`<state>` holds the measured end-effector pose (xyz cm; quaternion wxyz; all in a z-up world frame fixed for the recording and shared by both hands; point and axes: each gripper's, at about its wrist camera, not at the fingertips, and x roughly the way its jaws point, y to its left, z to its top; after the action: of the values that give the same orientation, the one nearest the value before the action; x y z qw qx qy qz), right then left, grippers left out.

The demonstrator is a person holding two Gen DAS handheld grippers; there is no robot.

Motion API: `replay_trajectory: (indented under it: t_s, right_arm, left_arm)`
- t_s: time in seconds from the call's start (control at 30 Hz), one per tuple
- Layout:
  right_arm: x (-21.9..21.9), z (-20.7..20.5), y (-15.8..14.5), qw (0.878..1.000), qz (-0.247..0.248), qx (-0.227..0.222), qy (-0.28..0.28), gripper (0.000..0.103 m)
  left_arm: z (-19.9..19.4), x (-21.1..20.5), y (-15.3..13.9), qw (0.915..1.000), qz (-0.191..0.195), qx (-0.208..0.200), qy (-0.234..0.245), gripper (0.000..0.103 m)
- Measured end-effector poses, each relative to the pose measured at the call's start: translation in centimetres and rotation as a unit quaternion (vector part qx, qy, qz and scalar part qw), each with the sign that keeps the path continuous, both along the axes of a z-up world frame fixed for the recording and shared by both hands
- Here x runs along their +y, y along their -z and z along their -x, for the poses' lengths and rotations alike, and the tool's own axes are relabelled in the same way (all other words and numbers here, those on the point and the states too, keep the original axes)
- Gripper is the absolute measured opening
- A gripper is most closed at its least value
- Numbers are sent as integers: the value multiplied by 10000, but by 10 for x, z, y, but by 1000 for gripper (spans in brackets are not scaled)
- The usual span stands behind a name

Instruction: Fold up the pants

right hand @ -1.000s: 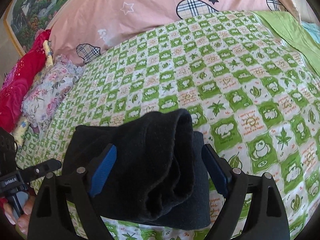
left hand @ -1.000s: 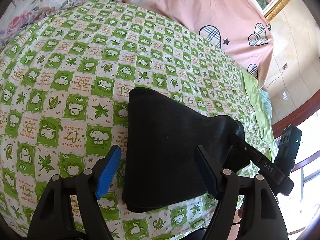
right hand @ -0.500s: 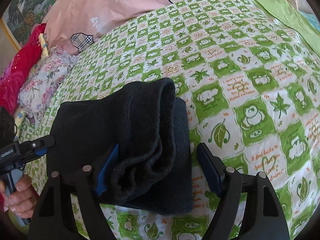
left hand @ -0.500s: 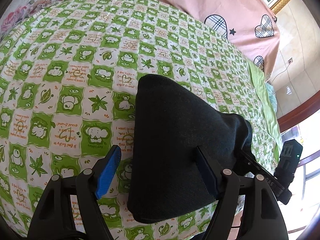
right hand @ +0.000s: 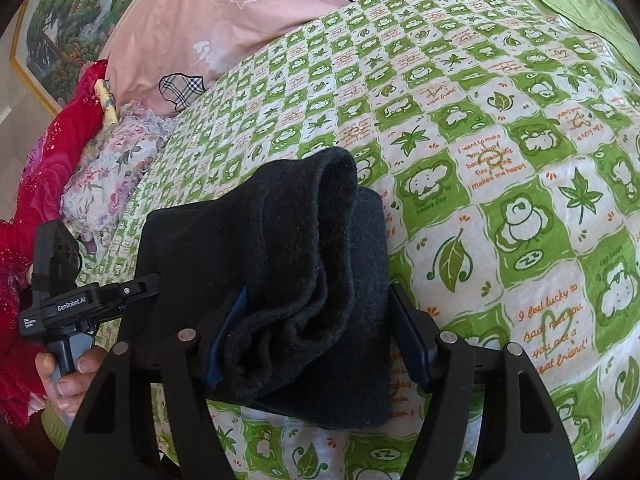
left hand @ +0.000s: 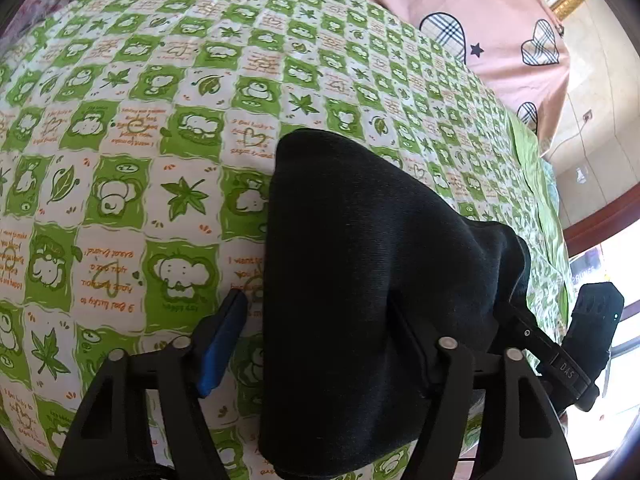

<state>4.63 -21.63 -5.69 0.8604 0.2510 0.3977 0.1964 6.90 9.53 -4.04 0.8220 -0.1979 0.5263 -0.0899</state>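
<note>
Folded black pants (left hand: 360, 240) lie on the green checked bedsheet (left hand: 120, 200). My left gripper (left hand: 316, 300) straddles their near end and its jaws are closing. Its blue left pad (left hand: 224, 344) stands a little apart from the cloth, and the right finger is sunk against the fabric. At the other end, the pants (right hand: 280, 240) show a thick rolled fold on top. My right gripper (right hand: 318, 292) has its jaws closing around that end, with both pads touching the cloth. Each view shows the other gripper at its edge, and a hand (right hand: 68, 372) holds the left one.
A pink duvet (right hand: 240, 20) with plaid hearts lies across the far side of the bed. A floral pillow (right hand: 112, 168) and red cloth (right hand: 48, 168) sit at the left in the right wrist view. A wooden bed edge (left hand: 600, 224) and a tiled floor lie beyond.
Both grippers sank closer to the pants. The left jaws narrowed a little. The right jaws drew in until the right pad met the cloth's edge.
</note>
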Motion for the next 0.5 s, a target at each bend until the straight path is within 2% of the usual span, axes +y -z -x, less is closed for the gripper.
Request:
replay_trajectory:
  t_s: [0.03, 0.07, 0.23, 0.5]
  right_arm:
    - [0, 0, 0, 10000, -26, -3, -9, 69]
    - [-1, -1, 1, 10000, -28, -7, -18, 69]
    - [0, 2, 0, 10000, -40, -42, -13, 66]
    - [4, 16, -15, 9995, -167, -275, -30, 51]
  left_arm:
    - [0, -2, 0, 10000, 8, -13, 36, 59]
    - [0, -4, 0, 10000, 6, -18, 63, 57]
    - [-1, -9, -4, 9999, -110, -92, 91, 51]
    - [12, -6, -21, 9994, -109, -299, 141, 38]
